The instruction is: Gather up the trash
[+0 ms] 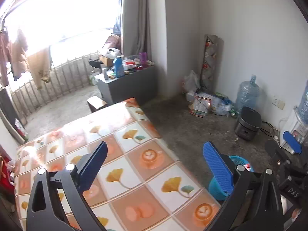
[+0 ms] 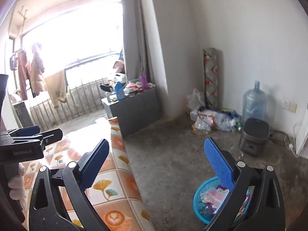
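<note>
Blue basket half hidden by gripper fingers

Tiled oilcloth covers the desk. Only the right wrist view shows wrappers inside the blue trash basket on the floor; its rim is partly hidden. Left hand-held gripper and right hand-held gripper both gape, holding nothing.

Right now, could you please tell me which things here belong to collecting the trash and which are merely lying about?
For the job:
- blue basket on the floor, wrappers inside
- left tongs, open, holding nothing
- right tongs, open, holding nothing

Just lying about:
- patterned table
- water jug
- black cooker
- cluttered grey cabinet
</note>
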### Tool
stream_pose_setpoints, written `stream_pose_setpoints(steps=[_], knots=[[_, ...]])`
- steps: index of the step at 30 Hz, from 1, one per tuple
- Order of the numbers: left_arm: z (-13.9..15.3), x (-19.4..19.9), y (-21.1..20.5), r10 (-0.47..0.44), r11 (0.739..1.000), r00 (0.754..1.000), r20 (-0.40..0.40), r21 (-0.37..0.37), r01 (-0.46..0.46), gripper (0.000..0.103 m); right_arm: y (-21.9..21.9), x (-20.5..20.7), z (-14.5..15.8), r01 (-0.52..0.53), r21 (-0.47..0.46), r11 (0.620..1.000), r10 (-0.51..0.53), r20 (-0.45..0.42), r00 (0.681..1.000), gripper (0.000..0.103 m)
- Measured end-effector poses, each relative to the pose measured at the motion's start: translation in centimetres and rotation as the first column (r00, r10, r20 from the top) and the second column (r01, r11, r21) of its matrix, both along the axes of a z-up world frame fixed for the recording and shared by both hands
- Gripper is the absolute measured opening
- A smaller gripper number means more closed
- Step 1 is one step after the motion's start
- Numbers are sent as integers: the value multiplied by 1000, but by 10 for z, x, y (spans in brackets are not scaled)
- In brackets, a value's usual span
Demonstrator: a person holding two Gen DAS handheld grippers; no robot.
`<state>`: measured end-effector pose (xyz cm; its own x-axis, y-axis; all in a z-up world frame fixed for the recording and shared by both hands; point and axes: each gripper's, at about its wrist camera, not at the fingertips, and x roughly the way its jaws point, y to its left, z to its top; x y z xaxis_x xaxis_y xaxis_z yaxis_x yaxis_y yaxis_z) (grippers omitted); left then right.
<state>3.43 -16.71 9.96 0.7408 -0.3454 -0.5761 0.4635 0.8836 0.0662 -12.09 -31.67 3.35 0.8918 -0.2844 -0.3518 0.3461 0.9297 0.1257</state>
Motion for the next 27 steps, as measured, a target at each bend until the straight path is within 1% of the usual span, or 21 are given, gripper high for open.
stream_pose_setpoints(steps=[3,6,9,10,13,16,18,19,21,23,27], knots=[[0,-4,41,60,998,998,8,1,-60,98,31,1,10,-79,-71,994,80,9,997,95],[-10,-11,81,164,986,986,-27,-23,-165,98,54,-1,12,-143,-104,984,145,11,989,95],[-29,-18,118,252,964,960,-119,-52,-259,97,73,-6,11,-194,-123,973,195,-3,981,95],[-37,-28,128,281,955,949,-142,-57,-291,98,81,-8,9,-207,-133,969,207,-15,978,95],[-61,-42,142,345,935,922,-178,-20,-354,97,98,-10,4,-261,-151,954,254,-60,965,95],[-79,-54,148,354,934,910,-215,30,-356,97,115,-11,-6,-307,-139,942,290,-127,948,95],[-85,-57,144,333,942,912,-238,50,-331,97,121,-10,-17,-328,-125,936,304,-183,935,95],[-85,-58,142,325,945,916,-234,58,-321,97,123,-10,-23,-332,-125,935,302,-213,929,95],[-84,-57,141,319,948,920,-226,63,-313,97,128,-12,-33,-333,-134,933,288,-275,917,95],[-85,-55,139,319,948,919,-233,59,-314,97,129,-15,-39,-321,-141,937,264,-320,910,95],[-88,-50,140,330,943,906,-267,52,-328,97,125,-26,-46,-274,-125,953,212,-369,905,95]])
